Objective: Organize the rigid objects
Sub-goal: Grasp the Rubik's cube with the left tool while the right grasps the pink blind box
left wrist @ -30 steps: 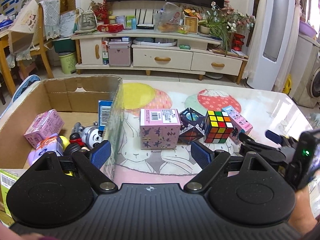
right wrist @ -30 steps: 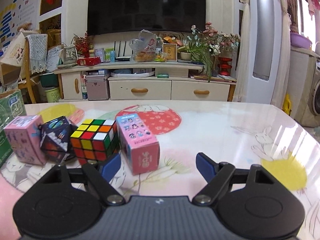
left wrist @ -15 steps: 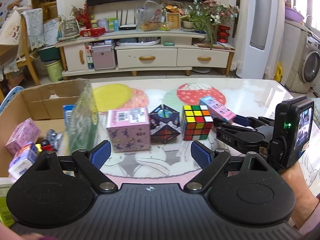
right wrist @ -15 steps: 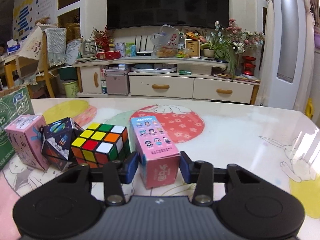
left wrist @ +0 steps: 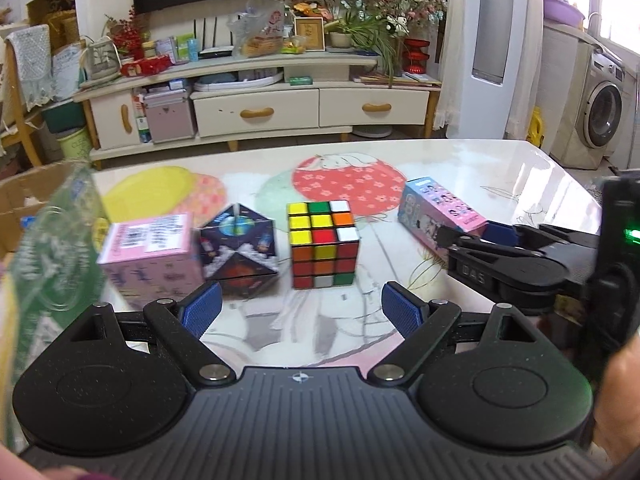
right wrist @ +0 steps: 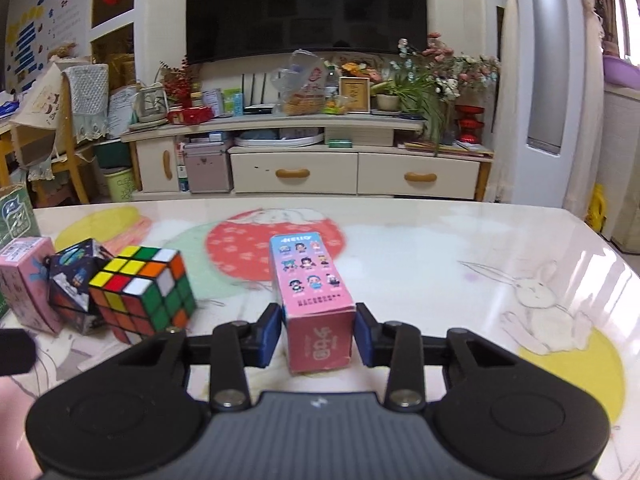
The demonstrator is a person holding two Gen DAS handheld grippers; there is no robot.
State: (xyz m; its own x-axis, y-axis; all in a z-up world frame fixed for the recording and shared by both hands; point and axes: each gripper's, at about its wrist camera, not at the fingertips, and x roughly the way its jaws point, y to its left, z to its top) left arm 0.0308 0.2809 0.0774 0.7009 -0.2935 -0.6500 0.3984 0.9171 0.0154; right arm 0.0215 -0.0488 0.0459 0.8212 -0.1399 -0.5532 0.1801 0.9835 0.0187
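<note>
- left wrist view: our left gripper point(left wrist: 301, 309) stands wide apart and empty above the table point(left wrist: 500, 168), facing the rubik's cube point(left wrist: 323, 244), with the dark star cube point(left wrist: 239, 252) and pink carton point(left wrist: 150, 258) to its left.
- right wrist view: our right gripper point(right wrist: 316, 334) is closing, blue pads against both sides of the tall pink box point(right wrist: 314, 302) lying on the table just right of the rubik's cube.

The right gripper point(left wrist: 472, 236) bears raised letters "DAS" on its arm, at three o'clock in the left wrist view; other print is illegible.
</note>
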